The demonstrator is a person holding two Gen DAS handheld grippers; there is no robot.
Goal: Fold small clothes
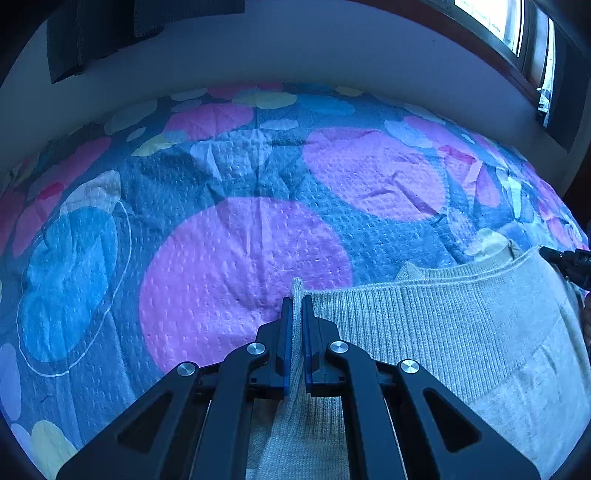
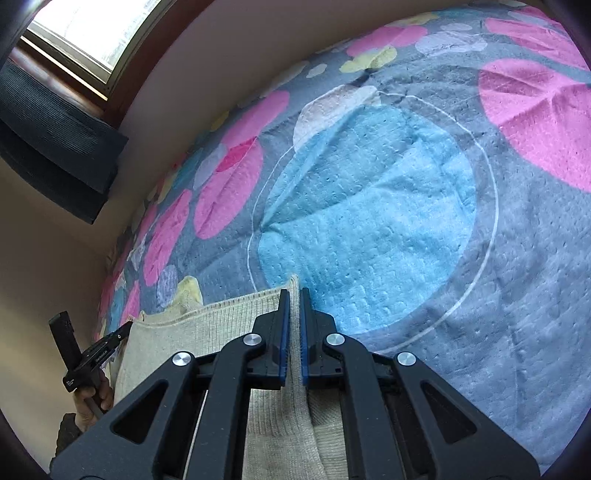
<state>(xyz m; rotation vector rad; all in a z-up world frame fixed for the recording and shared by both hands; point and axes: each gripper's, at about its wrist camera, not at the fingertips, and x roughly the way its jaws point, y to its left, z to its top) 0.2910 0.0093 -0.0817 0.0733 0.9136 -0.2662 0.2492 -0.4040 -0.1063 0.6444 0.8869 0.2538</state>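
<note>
A small cream knit sweater [image 1: 436,325] is held up over the bed, stretched between my two grippers. My left gripper [image 1: 297,301] is shut on one corner of its ribbed hem, and the knit runs off to the right. My right gripper [image 2: 294,293] is shut on the other corner of the sweater [image 2: 207,332], which runs off to the left. The left gripper's body shows at the left edge of the right wrist view [image 2: 92,358]. The right gripper's tip shows at the right edge of the left wrist view [image 1: 565,258].
A quilted bedspread [image 1: 240,258] with large pink, blue and pale circles covers the bed below. It also fills the right wrist view [image 2: 369,206]. A plain wall runs behind the bed, with a window [image 1: 495,18] and a dark blind [image 2: 51,147] beside it.
</note>
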